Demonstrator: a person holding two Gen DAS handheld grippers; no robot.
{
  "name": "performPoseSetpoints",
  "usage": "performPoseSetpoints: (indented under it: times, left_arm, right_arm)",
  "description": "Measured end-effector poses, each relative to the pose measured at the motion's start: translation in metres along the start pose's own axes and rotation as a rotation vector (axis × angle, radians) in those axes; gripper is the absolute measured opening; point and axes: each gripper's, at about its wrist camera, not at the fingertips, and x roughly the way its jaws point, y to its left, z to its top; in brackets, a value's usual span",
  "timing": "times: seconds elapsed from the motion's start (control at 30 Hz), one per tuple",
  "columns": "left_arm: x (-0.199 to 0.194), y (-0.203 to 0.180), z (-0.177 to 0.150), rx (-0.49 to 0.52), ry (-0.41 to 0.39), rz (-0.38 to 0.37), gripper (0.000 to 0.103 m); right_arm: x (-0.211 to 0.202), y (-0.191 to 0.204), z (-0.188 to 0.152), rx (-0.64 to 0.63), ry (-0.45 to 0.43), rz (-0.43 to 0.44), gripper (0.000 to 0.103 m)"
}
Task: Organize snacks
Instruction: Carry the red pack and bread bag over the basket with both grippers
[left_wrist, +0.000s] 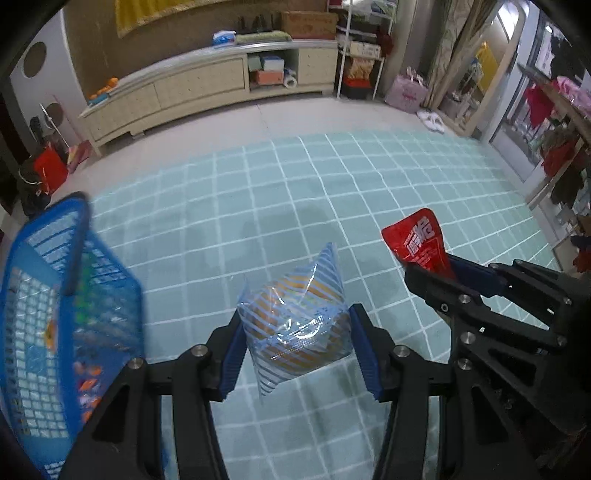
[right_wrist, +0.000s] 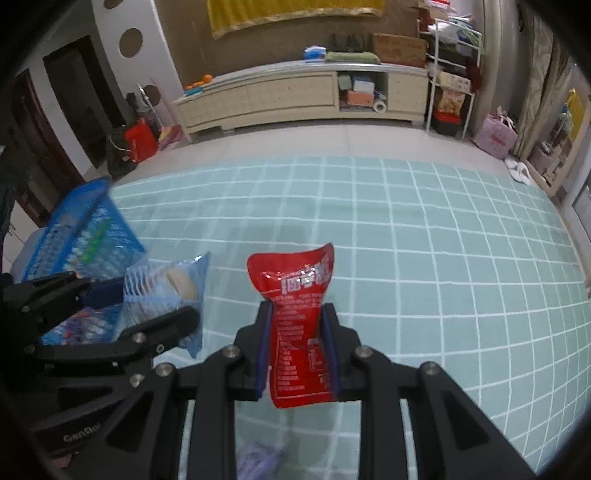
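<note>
A: Where are we?
B: Carrying stage. Basket (left_wrist: 55, 295) sits left on the mat (left_wrist: 332, 206). My left fingers (left_wrist: 295, 343) clamp the striped bun (left_wrist: 295, 325); right fingers (right_wrist: 298, 350) pinch the red pouch (right_wrist: 299, 325).
A: Next?
B: Swing both left, over the basket, then release.

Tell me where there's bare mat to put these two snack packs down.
The checked mat is bare from the red pack out to the long cabinet and the right edge. Crowded on the left: blue basket and striped pack.
</note>
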Motion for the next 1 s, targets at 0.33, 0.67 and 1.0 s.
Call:
performPoseSetpoints:
  times: [0.33, 0.67, 1.0]
  left_arm:
    - [-0.085, 0.032, -0.015, -0.027, -0.119, -0.023, 0.051]
    - [-0.161, 0.086, -0.04, -0.028, -0.227, 0.007, 0.051]
    - [-0.199, 0.146, -0.067, -0.047, -0.266, 0.087, 0.051]
  right_arm:
    - [-0.049, 0.047, 0.01, -0.054, -0.038, -0.036, 0.029]
    - [-0.091, 0.102, 0.015, -0.101, -0.085, -0.011, 0.029]
    - [-0.103, 0.154, 0.019, -0.173, -0.106, 0.025, 0.029]
